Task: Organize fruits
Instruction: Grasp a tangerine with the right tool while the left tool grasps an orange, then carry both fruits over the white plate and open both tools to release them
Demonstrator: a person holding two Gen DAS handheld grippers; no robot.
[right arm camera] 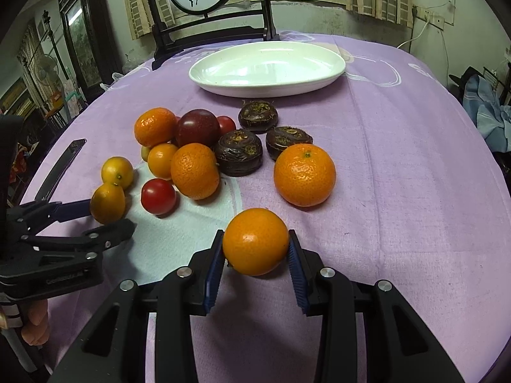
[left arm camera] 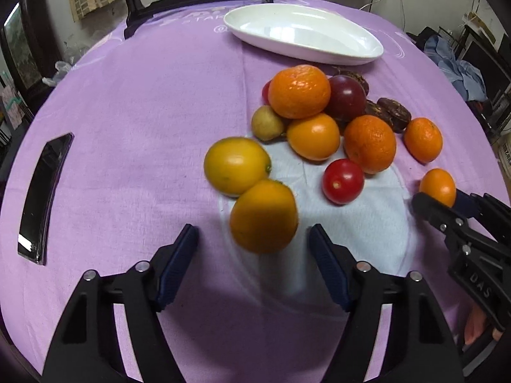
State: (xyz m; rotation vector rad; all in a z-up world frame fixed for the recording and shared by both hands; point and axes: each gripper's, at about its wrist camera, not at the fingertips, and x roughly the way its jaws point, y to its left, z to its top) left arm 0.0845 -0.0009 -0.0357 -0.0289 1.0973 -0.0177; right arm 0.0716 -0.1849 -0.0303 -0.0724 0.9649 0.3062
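Gripping a small orange fruit (right arm camera: 255, 241) between its blue pads, the right gripper (right arm camera: 255, 249) sits on the near side of the fruit pile, with bare purple tablecloth (right arm camera: 399, 191) open to its right. The left gripper (left arm camera: 254, 239) stands partly open around a yellow-orange fruit (left arm camera: 263, 216), with a gap on each side, so nothing is clamped. That fruit touches a yellow one (left arm camera: 236, 166) behind it. A red tomato (left arm camera: 343, 181) lies just beside. The white dish (left arm camera: 303, 33) waits empty near the far table edge, well apart from the pile. A dark phone (left arm camera: 43, 198) lies near the left edge.
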